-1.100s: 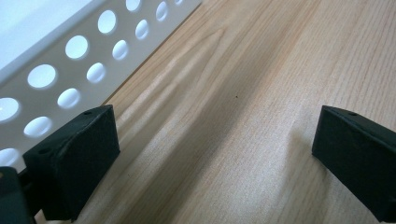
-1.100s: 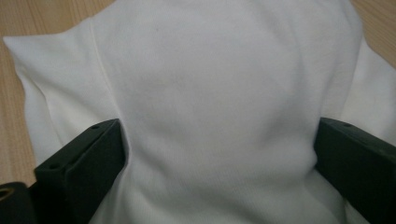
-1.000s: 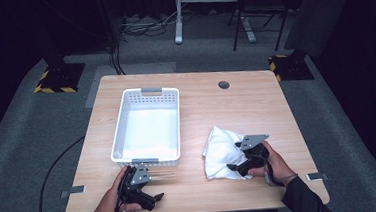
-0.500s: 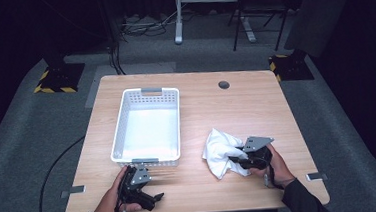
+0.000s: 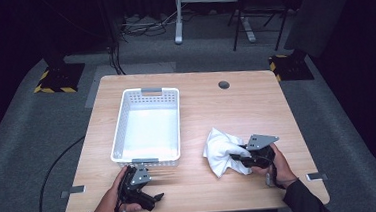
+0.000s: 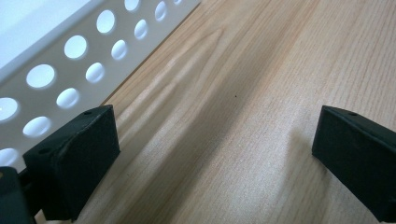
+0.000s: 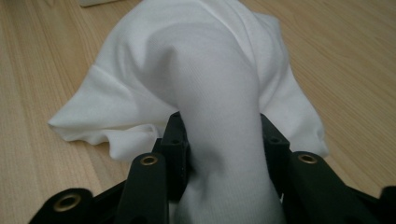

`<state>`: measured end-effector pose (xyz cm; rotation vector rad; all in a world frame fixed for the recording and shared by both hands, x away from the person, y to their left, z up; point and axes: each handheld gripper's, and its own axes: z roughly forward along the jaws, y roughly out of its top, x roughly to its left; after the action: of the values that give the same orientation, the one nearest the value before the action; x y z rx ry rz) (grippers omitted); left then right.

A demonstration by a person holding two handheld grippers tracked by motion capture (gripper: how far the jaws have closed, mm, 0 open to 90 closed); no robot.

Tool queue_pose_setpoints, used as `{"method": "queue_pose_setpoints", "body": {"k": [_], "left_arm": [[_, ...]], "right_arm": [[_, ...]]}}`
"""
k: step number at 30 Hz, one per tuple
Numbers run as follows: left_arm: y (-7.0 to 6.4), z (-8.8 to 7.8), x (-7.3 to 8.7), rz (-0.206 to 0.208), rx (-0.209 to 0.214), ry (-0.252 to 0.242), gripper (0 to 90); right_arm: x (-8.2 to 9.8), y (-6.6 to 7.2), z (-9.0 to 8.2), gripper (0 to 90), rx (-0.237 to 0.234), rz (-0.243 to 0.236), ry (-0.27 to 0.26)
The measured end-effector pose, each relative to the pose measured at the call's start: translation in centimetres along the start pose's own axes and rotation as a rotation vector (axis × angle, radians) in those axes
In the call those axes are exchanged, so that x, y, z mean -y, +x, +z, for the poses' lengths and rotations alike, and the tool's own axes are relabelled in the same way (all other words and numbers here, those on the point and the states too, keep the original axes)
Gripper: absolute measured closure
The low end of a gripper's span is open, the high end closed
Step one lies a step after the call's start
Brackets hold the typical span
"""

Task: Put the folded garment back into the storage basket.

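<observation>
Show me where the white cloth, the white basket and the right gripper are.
white cloth (image 5: 221, 148), high view, on its bunched middle.
white basket (image 5: 151, 91), high view, on its far rim.
right gripper (image 7: 224, 140), right gripper view, midway between its jaws.

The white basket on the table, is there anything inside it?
The basket looks empty: the high view shows only its bare white floor. The cloth lies outside it on the table, pinched in the right gripper. The inside of the near wall is hidden from above.
</observation>
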<state>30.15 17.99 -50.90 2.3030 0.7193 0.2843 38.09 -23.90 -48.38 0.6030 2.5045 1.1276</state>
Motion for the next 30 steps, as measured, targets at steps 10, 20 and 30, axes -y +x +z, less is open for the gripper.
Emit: {"method": "queue_pose_setpoints", "body": {"k": [10,20,30], "left_arm": [[0.0,0.0,0.0,0.0,0.0,0.0,0.6],[0.0,0.0,0.0,0.001,0.0,0.0,0.6],[0.0,0.0,0.0,0.0,0.0,0.0,0.6]], "right_arm": [[-0.7,0.0,-1.0,63.7,0.025,0.002,-0.022],[-1.4,0.2,-1.8,63.6,0.023,-0.002,-0.036],[-2.2,0.3,-2.5,63.6,0.04,-0.008,-0.043]]}}
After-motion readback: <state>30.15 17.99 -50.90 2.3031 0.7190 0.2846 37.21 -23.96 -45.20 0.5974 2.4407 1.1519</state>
